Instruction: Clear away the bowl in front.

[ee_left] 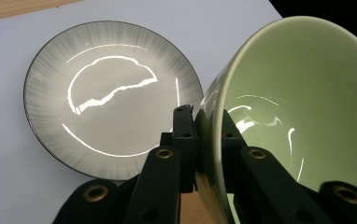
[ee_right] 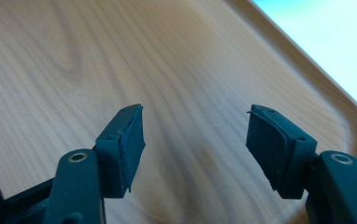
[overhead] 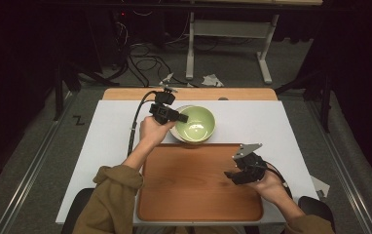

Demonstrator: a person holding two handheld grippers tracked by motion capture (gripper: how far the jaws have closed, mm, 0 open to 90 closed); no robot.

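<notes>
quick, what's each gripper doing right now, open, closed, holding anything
Left gripper: closed on the rim of the green bowl, tilted above the grey plate.
Right gripper: open, empty, over the wooden tray.

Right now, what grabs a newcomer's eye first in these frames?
The glossy pale green ceramic bowl, tilted, with its rim pinched by the left hand-held gripper at the table's middle. Just behind it on the white mat lies a shiny grey dark-rimmed plate. Nearer the person, the right hand-held gripper hangs open over the bare rounded wooden tray.

Glossy green bowl (ee_left: 303, 107), wood-grain tray (ee_right: 74, 60)
</notes>
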